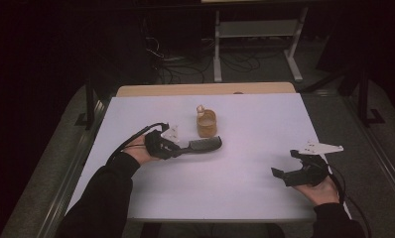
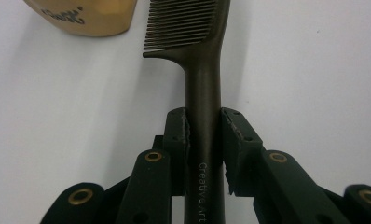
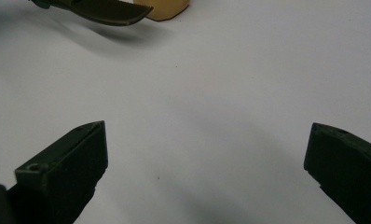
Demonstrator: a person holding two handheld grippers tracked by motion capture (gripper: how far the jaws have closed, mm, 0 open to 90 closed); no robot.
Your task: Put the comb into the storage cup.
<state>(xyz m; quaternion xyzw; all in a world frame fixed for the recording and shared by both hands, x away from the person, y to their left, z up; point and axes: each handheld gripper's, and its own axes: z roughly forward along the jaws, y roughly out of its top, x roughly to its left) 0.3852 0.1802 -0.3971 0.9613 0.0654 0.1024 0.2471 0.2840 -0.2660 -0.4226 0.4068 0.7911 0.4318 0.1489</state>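
Observation:
A dark comb [image 1: 204,144] lies level just above the white table [image 1: 245,173], its handle clamped in my left gripper [image 1: 181,148]. In the left gripper view both pads press the comb's handle [image 2: 203,116], and the teeth [image 2: 181,23] point away toward an amber cup [image 2: 83,16]. That amber cup [image 1: 206,124] stands upright just behind the comb's head. My right gripper [image 1: 283,173] rests low at the table's right front, jaws wide apart with nothing between them; its fingertips [image 3: 76,154] frame bare table, with the comb's tip [image 3: 109,11] far off.
The table's front edge runs just below both forearms. A wooden strip [image 1: 205,89] borders the far edge. Beyond it, cables [image 1: 175,64] and a white metal frame [image 1: 257,44] stand on the dark floor.

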